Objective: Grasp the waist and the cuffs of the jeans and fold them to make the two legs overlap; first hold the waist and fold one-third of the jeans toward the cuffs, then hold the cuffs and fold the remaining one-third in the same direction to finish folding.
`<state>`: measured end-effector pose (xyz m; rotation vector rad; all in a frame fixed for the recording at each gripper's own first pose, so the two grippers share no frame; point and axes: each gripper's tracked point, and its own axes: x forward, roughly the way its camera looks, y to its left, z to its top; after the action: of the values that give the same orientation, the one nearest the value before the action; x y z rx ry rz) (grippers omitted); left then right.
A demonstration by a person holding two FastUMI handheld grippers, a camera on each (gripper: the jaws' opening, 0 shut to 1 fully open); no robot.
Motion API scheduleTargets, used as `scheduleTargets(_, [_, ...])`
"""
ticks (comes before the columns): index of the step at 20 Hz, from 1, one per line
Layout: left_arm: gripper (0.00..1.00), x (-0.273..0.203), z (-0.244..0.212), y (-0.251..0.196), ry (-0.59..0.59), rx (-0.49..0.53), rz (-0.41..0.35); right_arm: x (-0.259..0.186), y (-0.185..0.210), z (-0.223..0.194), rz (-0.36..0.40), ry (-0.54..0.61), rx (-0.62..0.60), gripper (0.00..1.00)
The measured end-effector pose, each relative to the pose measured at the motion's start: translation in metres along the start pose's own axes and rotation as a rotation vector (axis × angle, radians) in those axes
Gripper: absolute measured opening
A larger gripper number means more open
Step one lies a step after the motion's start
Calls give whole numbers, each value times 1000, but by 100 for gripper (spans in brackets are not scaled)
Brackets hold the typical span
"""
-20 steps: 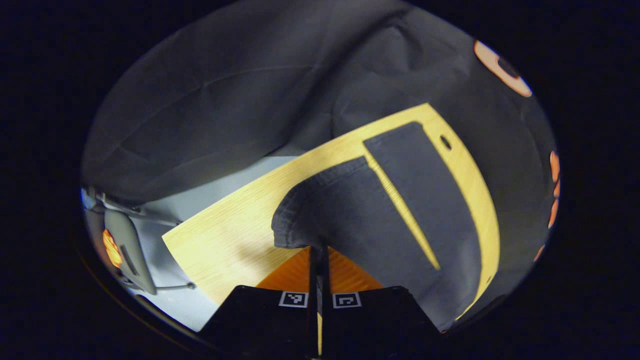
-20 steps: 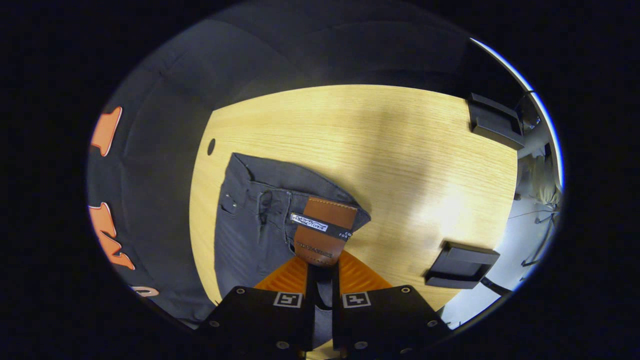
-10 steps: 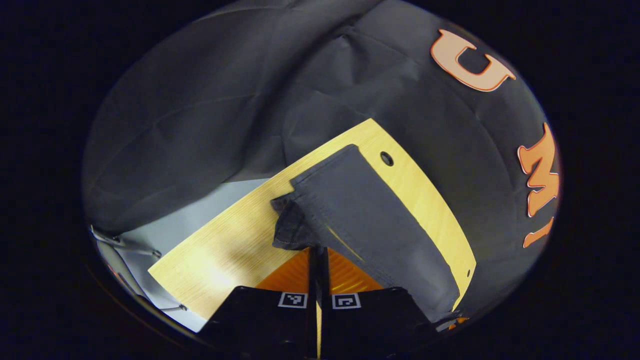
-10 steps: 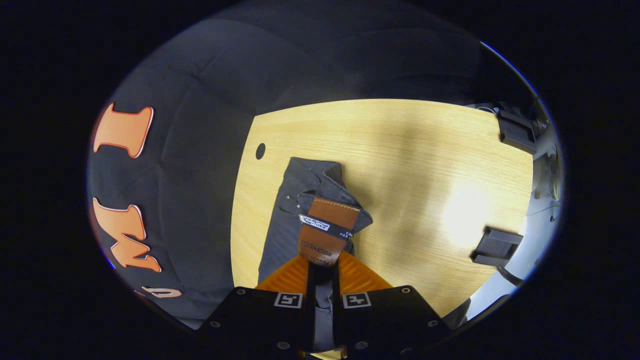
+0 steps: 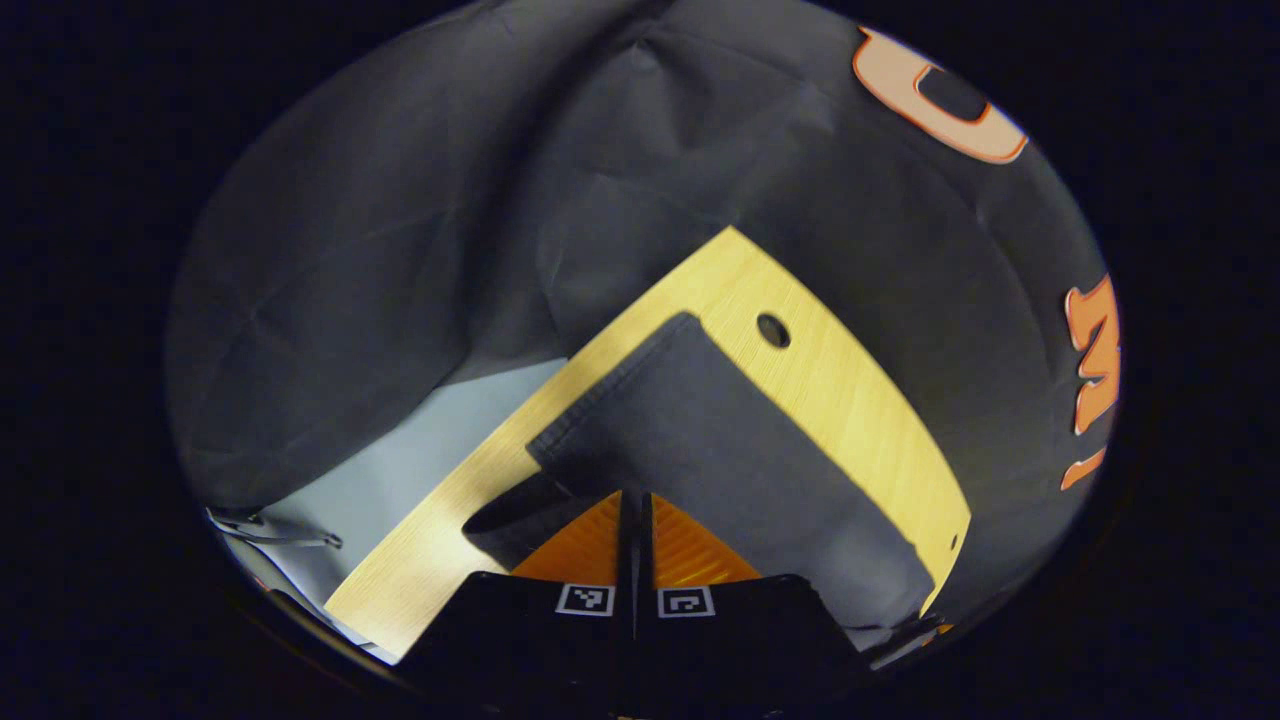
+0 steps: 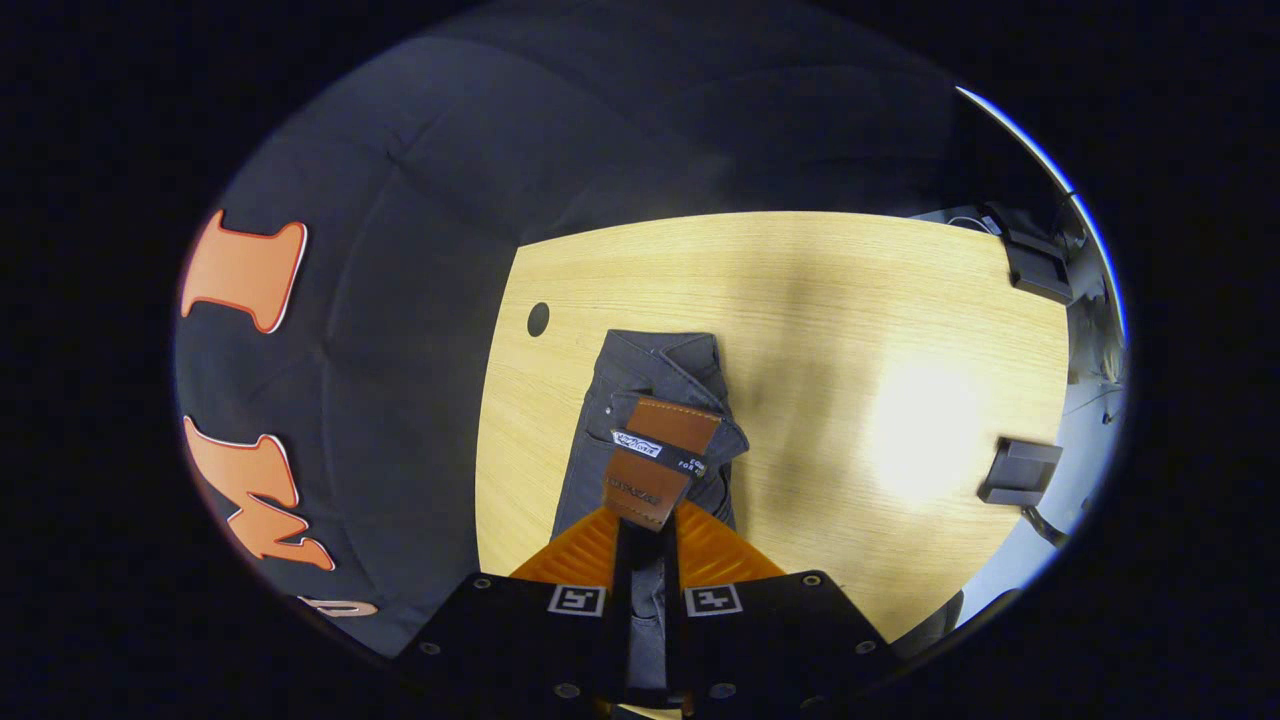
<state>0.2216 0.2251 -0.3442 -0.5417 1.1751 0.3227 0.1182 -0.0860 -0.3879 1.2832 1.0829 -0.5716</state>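
Left gripper view looks along the left hand-held gripper (image 5: 634,520), whose fingers sit together, pinching dark denim at the cuff end of the jeans (image 5: 720,460). One leg lies flat over the other on the wooden bench (image 5: 850,400), near a round cable hole (image 5: 772,330), with a loose flap of cuff sagging just beside the fingers. In the right gripper view, the right hand-held gripper (image 6: 645,560) is clamped on the waistband, right at the brown leather patch (image 6: 655,460), and the waist is lifted off the bench (image 6: 850,320) while the rest of the jeans (image 6: 600,450) trail down to it. Two black fixtures (image 6: 1020,470) sit along the far bench edge. Judging by this, the leg-over-leg fold looks nearly complete. Both thirds folds, waist first and then cuffs, are still to come.
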Motion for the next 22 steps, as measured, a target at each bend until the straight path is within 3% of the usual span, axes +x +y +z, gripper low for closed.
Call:
scheduleTargets(2, [2,6,-17,4,84,-3,14,-5,-7,0,-20,-12,4,14])
scheduleTargets(4, [17,27,-26,5,124,4,57,-8,-10,0,-26,-14,-6,15])
scheduleTargets(6, [63,30,-26,0,148,52,95,-7,-13,0,-33,-8,-20,15])
scheduleTargets(7, [70,39,-34,-8,189,78,112,-8,-14,0,-36,-3,-19,15])
scheduleTargets(8, [64,48,-39,-16,214,103,135,-7,-13,0,-32,11,-25,14])
scheduleTargets(11, [77,68,-39,-22,226,126,246,-2,-28,4,-34,40,-35,15])
scheduleTargets(14, [75,84,-42,-19,248,143,334,-1,-34,7,-30,57,-39,14])
scheduleTargets(18, [75,86,-41,-21,242,159,342,4,-41,9,-32,68,-24,15])
scheduleTargets(21, [2,85,-43,-13,239,144,299,7,-41,11,-29,78,-5,14])
scheduleTargets(22, [3,78,-40,-14,207,143,264,8,-42,11,-30,78,0,15])
